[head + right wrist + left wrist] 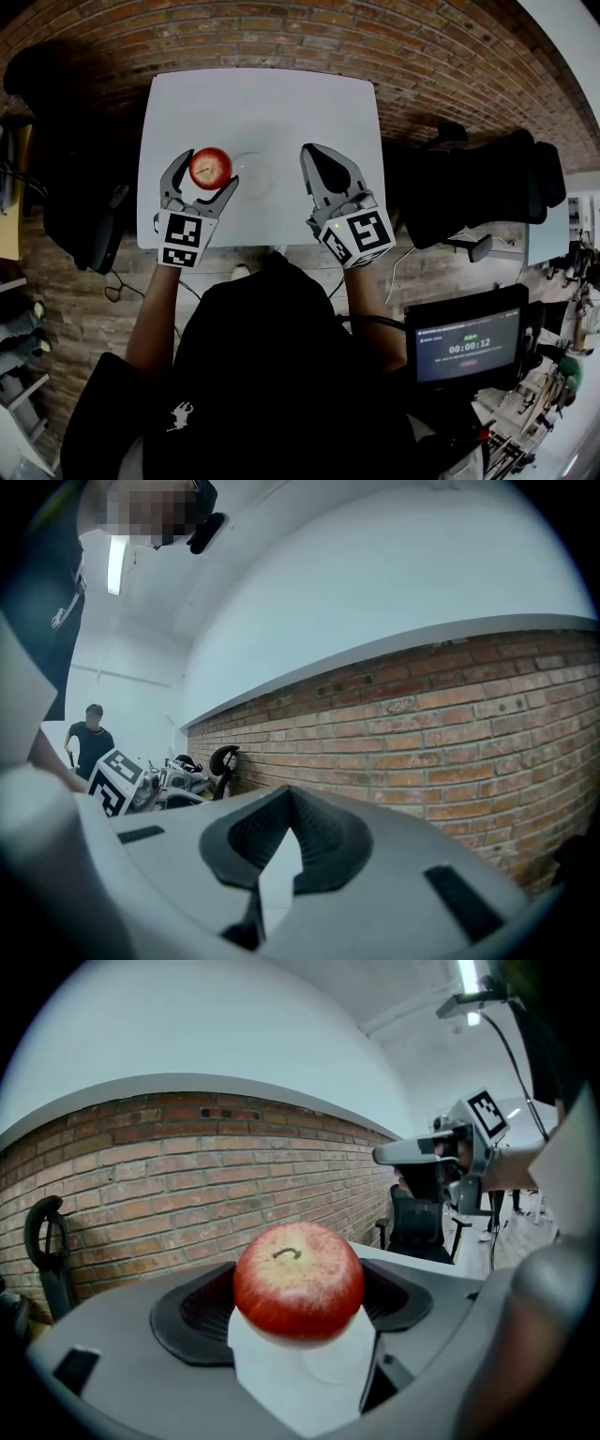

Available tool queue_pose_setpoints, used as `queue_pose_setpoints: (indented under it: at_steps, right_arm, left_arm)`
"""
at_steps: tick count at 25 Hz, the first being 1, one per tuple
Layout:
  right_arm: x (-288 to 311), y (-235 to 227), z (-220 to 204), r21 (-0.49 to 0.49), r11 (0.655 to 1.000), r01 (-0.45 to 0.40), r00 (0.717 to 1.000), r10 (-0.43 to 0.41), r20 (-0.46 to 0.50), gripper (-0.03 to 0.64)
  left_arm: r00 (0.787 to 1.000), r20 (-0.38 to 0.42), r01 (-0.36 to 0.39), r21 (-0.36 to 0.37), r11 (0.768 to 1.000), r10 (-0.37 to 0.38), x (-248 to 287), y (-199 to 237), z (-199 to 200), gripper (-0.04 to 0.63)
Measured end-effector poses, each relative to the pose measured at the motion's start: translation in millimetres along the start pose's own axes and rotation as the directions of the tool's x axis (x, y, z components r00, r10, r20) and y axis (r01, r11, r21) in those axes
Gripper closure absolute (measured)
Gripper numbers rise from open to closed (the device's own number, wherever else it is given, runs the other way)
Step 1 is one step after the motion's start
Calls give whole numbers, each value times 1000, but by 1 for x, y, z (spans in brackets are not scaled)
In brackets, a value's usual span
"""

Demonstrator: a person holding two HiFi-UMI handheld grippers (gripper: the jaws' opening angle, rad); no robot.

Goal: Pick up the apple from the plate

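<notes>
A red apple sits between the jaws of my left gripper, which is shut on it. It is held over the white table, just left of the small white plate. In the left gripper view the apple fills the gap between the dark pads, stem up, with white table below. My right gripper hovers to the right of the plate with its jaws together and nothing in them. The right gripper view shows its pads meeting at the tips.
A black office chair stands left of the table and another to the right. A dark monitor is at the lower right. The floor around the table is brick. The person's torso fills the near side.
</notes>
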State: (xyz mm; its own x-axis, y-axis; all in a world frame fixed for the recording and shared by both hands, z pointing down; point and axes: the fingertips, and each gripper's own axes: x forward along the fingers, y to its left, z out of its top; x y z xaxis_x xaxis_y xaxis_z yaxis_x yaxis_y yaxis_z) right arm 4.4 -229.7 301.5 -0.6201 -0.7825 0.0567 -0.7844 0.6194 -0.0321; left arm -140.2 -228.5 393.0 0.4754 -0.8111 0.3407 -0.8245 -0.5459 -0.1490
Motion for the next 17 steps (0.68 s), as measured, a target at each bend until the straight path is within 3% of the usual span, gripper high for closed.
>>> queue_pose_setpoints:
  at_steps: [17]
  right_arm:
    - [-2,-2,-3,-27,1000,11,1000,-11,-14,614]
  left_arm:
    - [1000,6,26,7,1000,-26,6,-9,-2,186]
